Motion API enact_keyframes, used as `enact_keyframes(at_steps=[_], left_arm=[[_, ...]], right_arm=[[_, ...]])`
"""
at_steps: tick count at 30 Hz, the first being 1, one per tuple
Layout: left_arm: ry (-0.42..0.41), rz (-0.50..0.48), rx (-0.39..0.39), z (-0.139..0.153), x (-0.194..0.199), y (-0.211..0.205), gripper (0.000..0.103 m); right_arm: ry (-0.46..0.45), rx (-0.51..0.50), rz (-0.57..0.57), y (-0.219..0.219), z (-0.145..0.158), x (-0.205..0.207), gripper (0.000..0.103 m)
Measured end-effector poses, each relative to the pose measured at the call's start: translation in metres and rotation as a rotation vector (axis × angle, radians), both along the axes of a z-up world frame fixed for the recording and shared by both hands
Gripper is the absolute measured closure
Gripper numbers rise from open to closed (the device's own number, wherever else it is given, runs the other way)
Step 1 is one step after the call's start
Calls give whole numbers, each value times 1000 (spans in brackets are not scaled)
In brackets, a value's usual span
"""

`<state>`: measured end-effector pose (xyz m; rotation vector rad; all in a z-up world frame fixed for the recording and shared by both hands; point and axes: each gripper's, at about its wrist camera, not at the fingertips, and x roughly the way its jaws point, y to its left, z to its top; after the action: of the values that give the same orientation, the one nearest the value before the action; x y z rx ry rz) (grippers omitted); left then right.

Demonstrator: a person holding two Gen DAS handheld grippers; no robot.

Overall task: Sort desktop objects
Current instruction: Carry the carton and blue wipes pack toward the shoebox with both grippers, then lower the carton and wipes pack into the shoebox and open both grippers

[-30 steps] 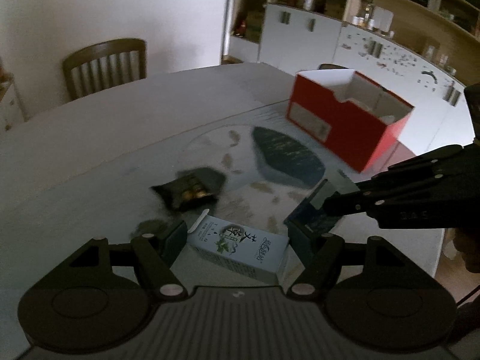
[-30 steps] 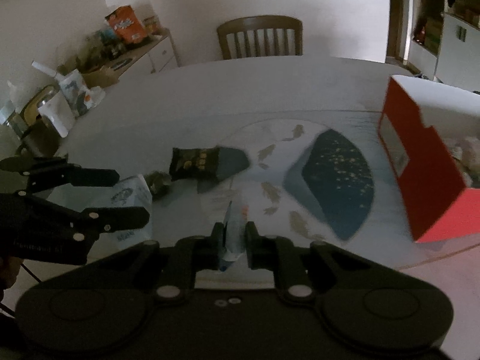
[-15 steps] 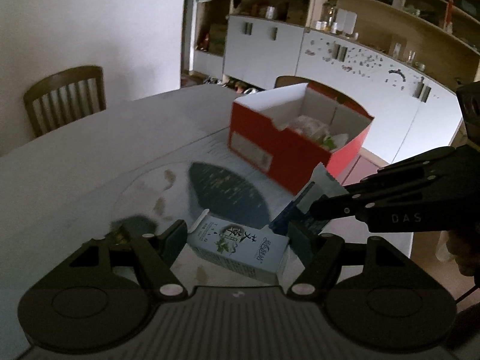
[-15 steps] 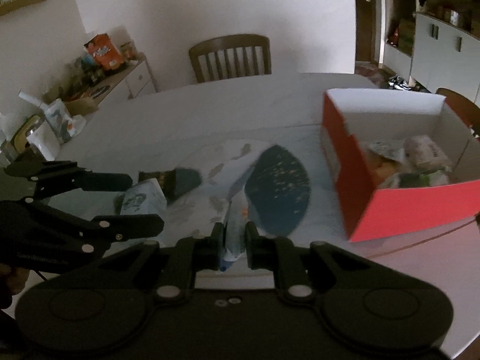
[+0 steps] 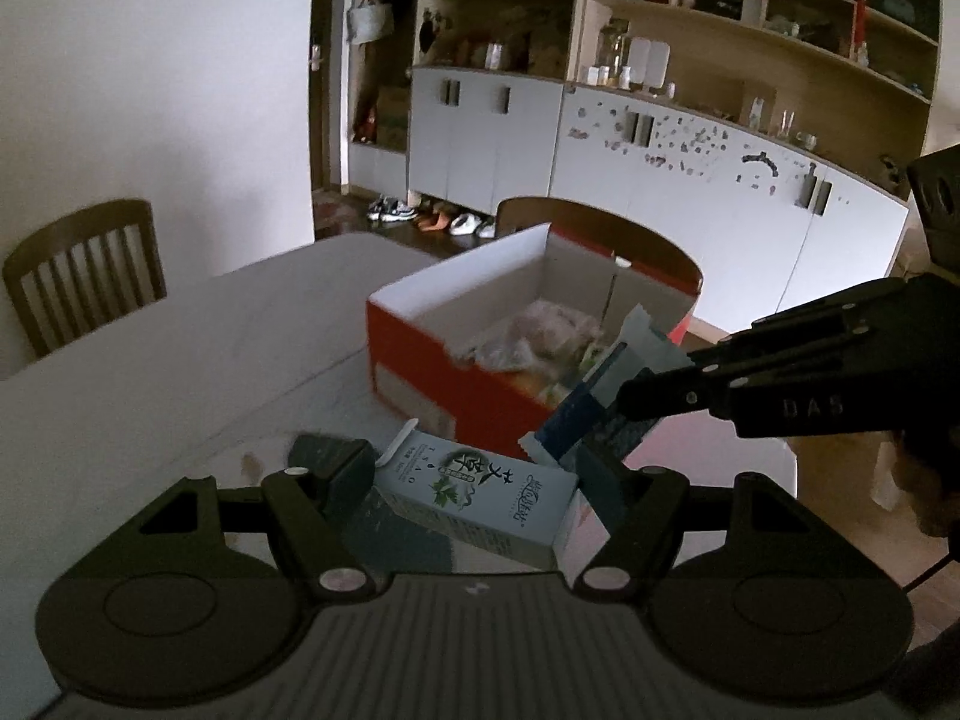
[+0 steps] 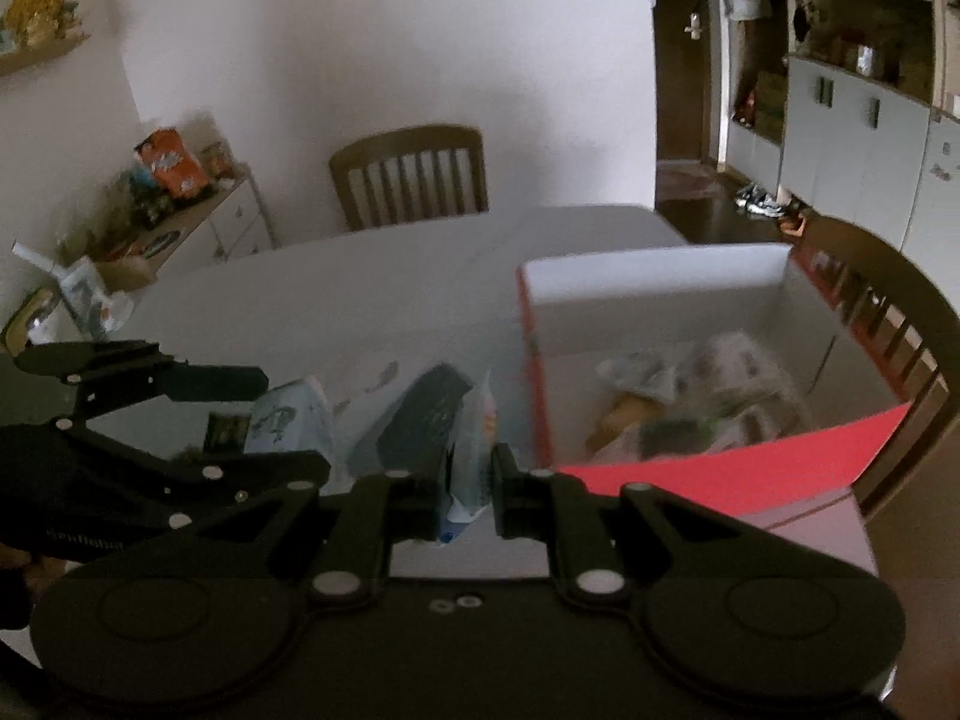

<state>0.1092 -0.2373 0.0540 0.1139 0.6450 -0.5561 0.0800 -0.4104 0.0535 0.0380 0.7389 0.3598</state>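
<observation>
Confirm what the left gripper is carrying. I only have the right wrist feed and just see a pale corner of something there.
Observer: The left gripper is shut on a pale blue carton printed with a green leaf and Chinese characters.
Operator: And my sachet, what does it look like side-on?
Observer: The right gripper pinches a sachet, dark blue low down and pale toward its top.
Operator: Where is it against the box?
Observer: Its top overlaps the red box opening in the left wrist view.
</observation>
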Motion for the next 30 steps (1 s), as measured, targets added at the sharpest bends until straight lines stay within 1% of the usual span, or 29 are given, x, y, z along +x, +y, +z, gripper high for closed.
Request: enact_keyframes(at_steps=[9,14,22,30], left_arm=[[-36,-23,10,12,25,-47,29],[-47,-32,19,15,41,-71,29],[-45,-56,59,9,68,-106,29],[-28,-59,83,-3,98,-126,29]], right_arm=[[-56,22,-31,-46,13,25,89],[-71,18,-52,-69,16,39,89],[-67,10,-94,-99,8,63,89],[-48,-3,-131,-121,-7,89,89]])
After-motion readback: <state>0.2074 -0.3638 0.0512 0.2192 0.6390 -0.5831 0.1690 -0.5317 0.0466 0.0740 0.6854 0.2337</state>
